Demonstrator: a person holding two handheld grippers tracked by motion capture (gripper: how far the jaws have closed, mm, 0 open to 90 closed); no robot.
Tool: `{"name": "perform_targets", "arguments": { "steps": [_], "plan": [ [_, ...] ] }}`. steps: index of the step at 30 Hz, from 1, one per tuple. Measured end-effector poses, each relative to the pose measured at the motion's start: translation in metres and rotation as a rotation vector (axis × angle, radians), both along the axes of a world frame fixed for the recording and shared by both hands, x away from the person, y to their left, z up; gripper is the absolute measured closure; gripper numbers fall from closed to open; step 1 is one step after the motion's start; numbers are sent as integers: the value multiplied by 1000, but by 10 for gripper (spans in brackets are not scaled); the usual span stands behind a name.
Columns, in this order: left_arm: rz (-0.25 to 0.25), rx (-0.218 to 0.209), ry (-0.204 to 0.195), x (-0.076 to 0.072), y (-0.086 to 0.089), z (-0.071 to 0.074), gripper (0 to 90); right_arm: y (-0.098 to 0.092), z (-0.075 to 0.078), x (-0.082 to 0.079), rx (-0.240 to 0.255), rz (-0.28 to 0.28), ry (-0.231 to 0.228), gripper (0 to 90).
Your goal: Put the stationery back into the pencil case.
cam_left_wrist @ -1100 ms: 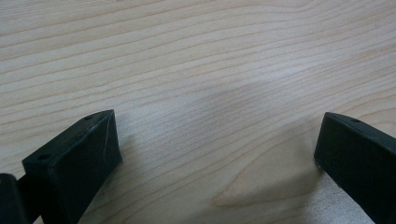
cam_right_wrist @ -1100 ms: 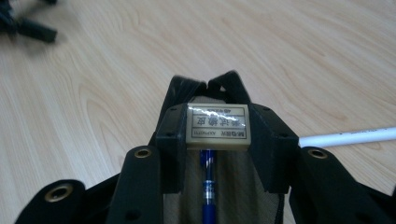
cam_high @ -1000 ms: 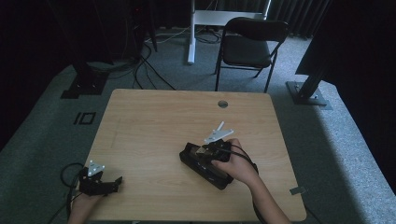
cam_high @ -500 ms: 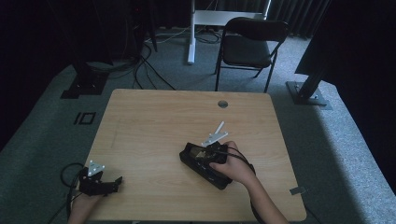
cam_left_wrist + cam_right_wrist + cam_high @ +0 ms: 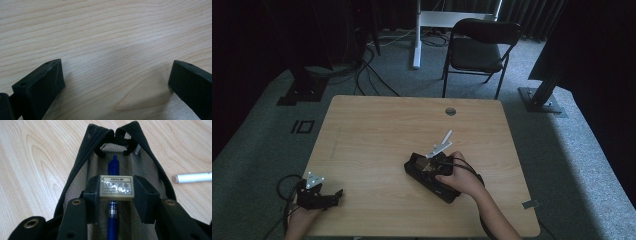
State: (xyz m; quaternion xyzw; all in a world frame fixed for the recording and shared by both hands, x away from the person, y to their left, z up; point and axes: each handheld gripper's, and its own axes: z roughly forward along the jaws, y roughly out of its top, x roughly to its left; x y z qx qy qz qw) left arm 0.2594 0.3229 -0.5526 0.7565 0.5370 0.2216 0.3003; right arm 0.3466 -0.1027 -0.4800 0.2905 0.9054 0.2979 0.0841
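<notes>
An open black pencil case (image 5: 75,172) (image 5: 432,175) lies on the wooden table (image 5: 377,130), right of the middle. Inside it lies a blue pen (image 5: 113,167). My right gripper (image 5: 116,187) (image 5: 439,165) hangs just over the case's open mouth, shut on a cream eraser (image 5: 116,185) with a printed label. A white pen (image 5: 193,177) (image 5: 441,142) lies on the table beside the case. My left gripper (image 5: 116,80) (image 5: 329,196) rests at the near left corner, jaws wide apart over bare wood.
A black folding chair (image 5: 479,47) and a white desk leg (image 5: 417,35) stand beyond the far edge. A cable hole (image 5: 450,111) sits near the table's far right. Cables (image 5: 362,75) trail across the grey floor.
My right gripper has sunk a little with the eraser, down toward the open pencil case. The left gripper has kept still.
</notes>
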Motion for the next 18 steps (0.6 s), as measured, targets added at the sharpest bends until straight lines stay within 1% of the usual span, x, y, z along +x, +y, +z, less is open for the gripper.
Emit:
{"name": "perform_targets", "arguments": {
  "steps": [1,2,4,5,9,10,13,14,16,18],
  "plan": [
    [0,0,0,0,0,0,3,1,-1,0,-8,-1,-1,588],
    [0,0,0,0,0,0,3,1,-1,0,-13,-2,9,588],
    [0,0,0,0,0,0,2,2,-3,1,-8,0,14,588],
    [0,0,0,0,0,0,3,2,-4,1,-15,2,25,588],
    [0,0,0,0,0,0,3,5,-7,2,-32,5,39,587],
    [0,0,0,0,0,0,3,5,-7,2,-37,1,36,587],
    [0,0,0,0,0,0,3,8,-9,4,-51,-6,50,587],
    [0,0,0,0,0,0,3,9,-10,4,-64,-7,56,587],
    [0,0,0,0,0,0,3,9,-12,6,-65,-10,58,587],
    [0,0,0,0,0,0,2,10,-13,6,-73,-17,70,587]
  ]
}}
